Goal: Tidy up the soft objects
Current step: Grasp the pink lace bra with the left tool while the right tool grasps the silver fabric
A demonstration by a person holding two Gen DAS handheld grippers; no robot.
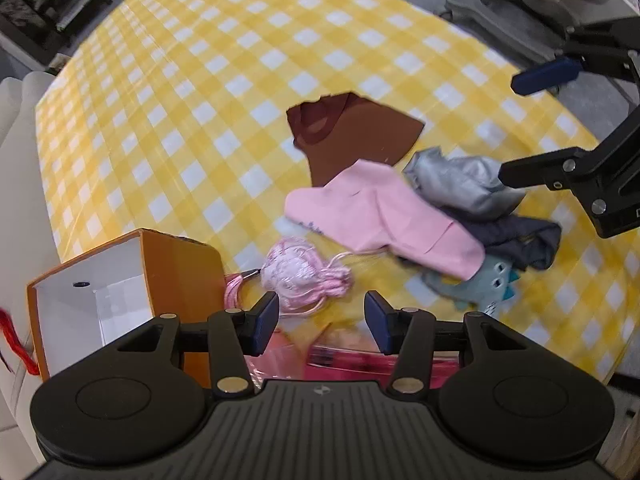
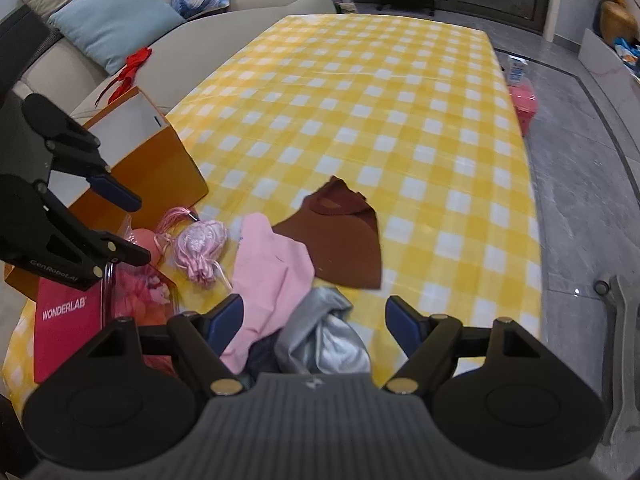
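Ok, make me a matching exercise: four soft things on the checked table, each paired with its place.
Things:
1. brown cloth
2. silver cloth
3. pink drawstring pouch
4. teal plush toy

Places:
A. beside the orange box
B. under the pink garment's edge
C. farthest up the table
D. between the right gripper's open jaws

Pairs: 1-C, 2-D, 3-A, 4-B

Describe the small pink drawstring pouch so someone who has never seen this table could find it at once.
On the yellow checked tablecloth, look at the near end, beside the open orange box. The pink drawstring pouch lies between that box and the flat pink garment. Unlike the garment, it is rounded, shiny and embroidered, with a gathered neck and trailing cords.
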